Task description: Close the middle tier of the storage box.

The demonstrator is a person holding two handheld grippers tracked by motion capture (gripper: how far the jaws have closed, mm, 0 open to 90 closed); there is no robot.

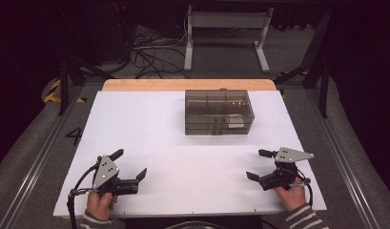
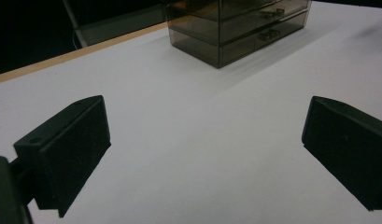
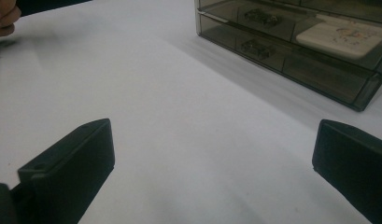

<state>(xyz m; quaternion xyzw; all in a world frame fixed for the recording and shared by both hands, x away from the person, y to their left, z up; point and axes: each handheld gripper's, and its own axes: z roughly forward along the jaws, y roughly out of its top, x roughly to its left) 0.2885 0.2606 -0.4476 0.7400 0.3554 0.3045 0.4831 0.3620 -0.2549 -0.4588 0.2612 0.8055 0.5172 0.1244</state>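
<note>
The left gripper [image 1: 133, 164] is being held at the lower left of the high view with its jaws spread wide and nothing between them; the right gripper [image 1: 260, 164] is being held at the lower right, likewise spread and empty. The smoky translucent drawer box [image 1: 219, 112] is being left untouched at the upper centre of the white table [image 1: 149, 129], well apart from both grippers. In the right gripper view a flat white item [image 3: 340, 38] is being seen through the box wall at the upper right, inside an upper drawer, and small drawer handles [image 3: 256, 46] are being shown on the front.

Several things could be going wrong from here. The box is probably light and standing loose, so it could be pushed back across the table, or tipped, if a handle is being pulled without the body being steadied by the other gripper. The handles are small, so a jaw could be slipping off them. A drawer pulled too far could be dropping out.

Nothing is standing in the way on the table between grippers and box. Beyond the far edge, cables [image 1: 149, 55] and a grey frame [image 1: 226, 28] are lying on the floor at the top of the high view.
</note>
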